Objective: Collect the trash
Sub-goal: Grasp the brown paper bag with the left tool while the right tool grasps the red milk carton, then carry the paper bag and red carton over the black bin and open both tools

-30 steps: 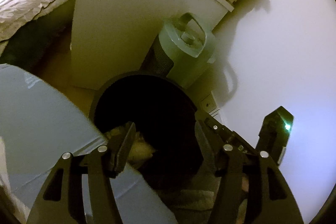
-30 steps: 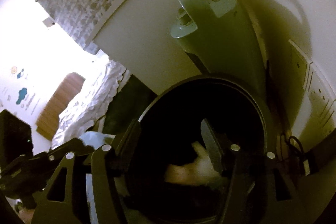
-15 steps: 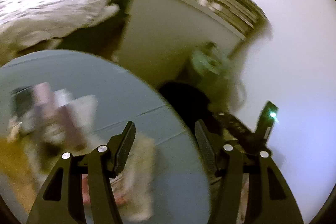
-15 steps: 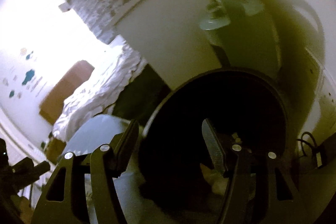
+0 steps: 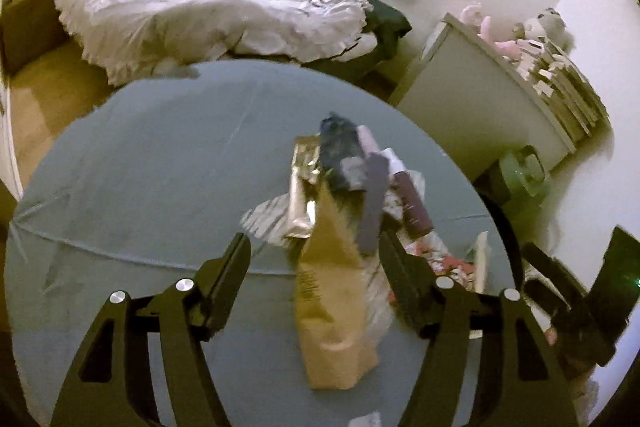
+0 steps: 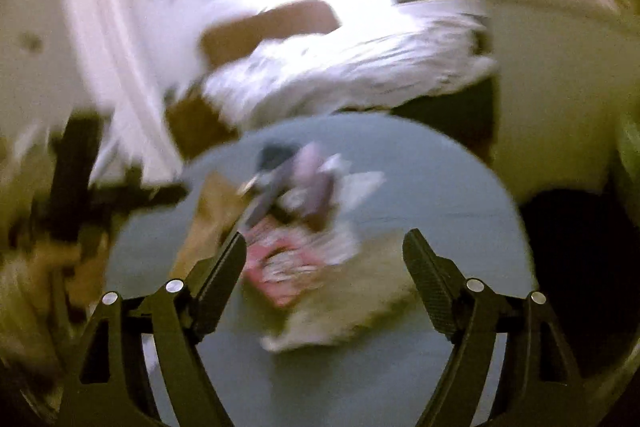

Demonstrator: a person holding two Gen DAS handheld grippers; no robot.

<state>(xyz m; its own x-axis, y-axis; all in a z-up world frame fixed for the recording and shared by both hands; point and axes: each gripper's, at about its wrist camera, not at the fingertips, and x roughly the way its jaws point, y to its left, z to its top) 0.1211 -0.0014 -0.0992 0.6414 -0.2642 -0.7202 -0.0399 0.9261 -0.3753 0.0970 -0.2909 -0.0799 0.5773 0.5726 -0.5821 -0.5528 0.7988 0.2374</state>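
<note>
A heap of trash lies on the round grey table (image 5: 140, 187): a brown paper bag (image 5: 332, 303), a gold foil wrapper (image 5: 300, 187), a dark purple tube (image 5: 412, 203), a dark crumpled piece (image 5: 340, 151) and a red-printed wrapper (image 5: 440, 259). My left gripper (image 5: 314, 259) is open and empty, just above the paper bag. In the blurred right wrist view my right gripper (image 6: 324, 251) is open and empty over the red wrapper (image 6: 280, 267) and a pale crumpled piece (image 6: 344, 311). The black bin (image 6: 580, 267) is a dark shape at the table's right.
A bed with a white duvet (image 5: 208, 15) stands beyond the table. A white cabinet (image 5: 472, 111) with stacked books and soft toys is at the right, a green appliance (image 5: 524, 175) below it. The bin's dark rim (image 5: 508, 227) shows at the table's right edge.
Both grippers have swung from over the black bin back to the table and now hover over the trash heap. Both stay open.
</note>
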